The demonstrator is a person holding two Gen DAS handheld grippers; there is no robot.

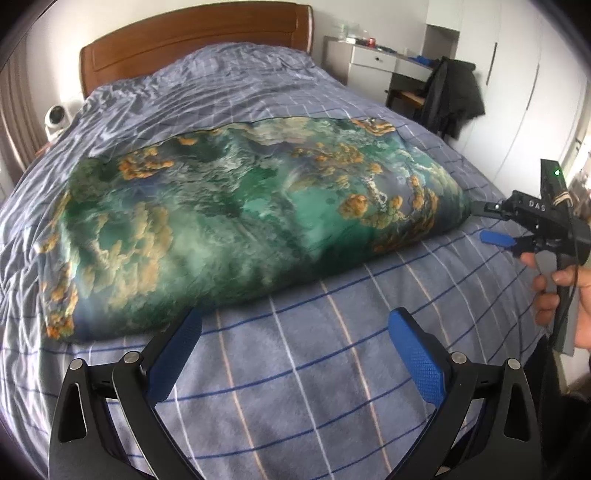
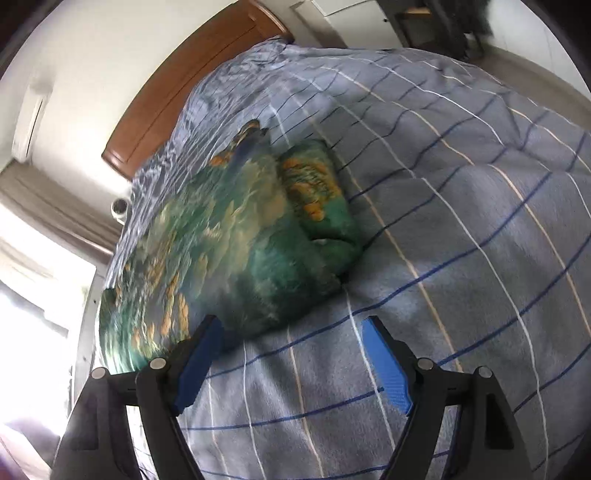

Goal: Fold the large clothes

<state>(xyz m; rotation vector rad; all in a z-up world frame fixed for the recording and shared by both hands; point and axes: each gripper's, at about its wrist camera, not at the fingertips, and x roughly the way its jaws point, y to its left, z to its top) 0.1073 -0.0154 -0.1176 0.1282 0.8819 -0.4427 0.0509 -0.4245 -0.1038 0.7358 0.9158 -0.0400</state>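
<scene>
We log the bed (image 1: 332, 369) first: it fills both views, covered by a grey-blue checked duvet with dark blue and pale lines, and a brown wooden headboard (image 1: 192, 33) stands at 12 o'clock in the left wrist view.

On the duvet lies the green garment (image 1: 229, 221), printed in teal and green with orange and white patches. It sits folded into a puffy oblong across the middle of the bed, running from 9 o'clock to 3 o'clock in the left view. In the right wrist view, which is rolled and blurred, the same cloth runs from 8 o'clock up toward the centre, with a thicker folded end at the middle of the picture.

At 1 o'clock in the left view we note a white desk (image 1: 373, 59) and a dark coat (image 1: 454, 92) hung on a chair beside it.

The left tongs (image 1: 295, 332) are spread wide over bare duvet at 6 o'clock, just short of the garment's near edge, with nothing between them.

The right tongs (image 1: 487, 225) reach in from 3 o'clock, held by a hand (image 1: 569, 291). They stand open; the upper finger sits at the garment's right end, though we cannot tell whether it touches.
</scene>
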